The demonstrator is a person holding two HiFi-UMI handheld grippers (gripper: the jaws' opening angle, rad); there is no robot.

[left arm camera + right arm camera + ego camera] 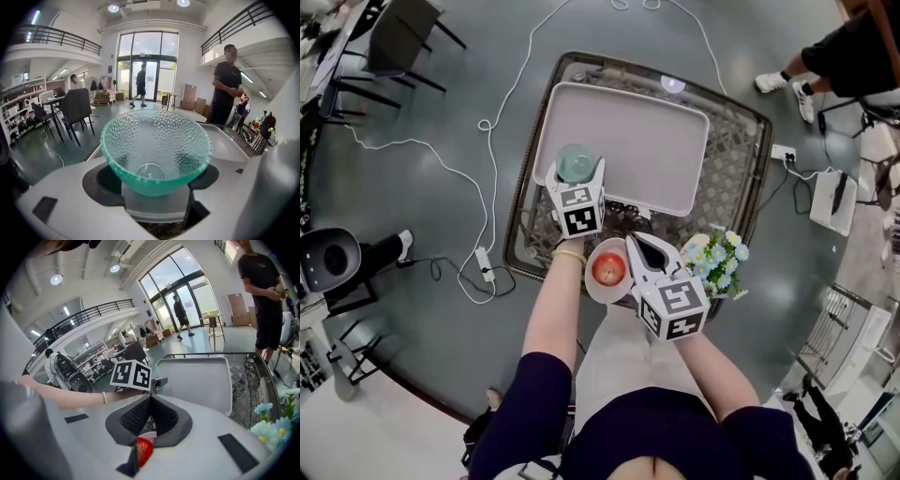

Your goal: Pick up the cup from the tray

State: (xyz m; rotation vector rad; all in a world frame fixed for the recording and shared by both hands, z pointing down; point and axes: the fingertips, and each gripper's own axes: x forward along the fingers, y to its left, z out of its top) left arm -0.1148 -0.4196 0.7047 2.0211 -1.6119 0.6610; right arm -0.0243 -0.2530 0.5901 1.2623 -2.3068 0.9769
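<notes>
Over at the 7 o'clock corner of the pale grey rectangular plastic tray (661, 141), the green dimpled glass cup (575, 161) is sitting upright. We're bracketing it with the left gripper (577, 172), and its jaws are standing wide apart, with the pads not pressing on the glass as far as we can see. So we reckon the reach is done, but the squeeze and the lift aren't. Down at 5 o'clock, our right gripper (639, 251) is pinching shut on the rim of a small white round plate (592, 287) carrying a red apple (608, 270).

bright, even daylight through glass doors (147, 65) (ceiling spots (113, 8) too), fisheye-warped dark corners
</notes>
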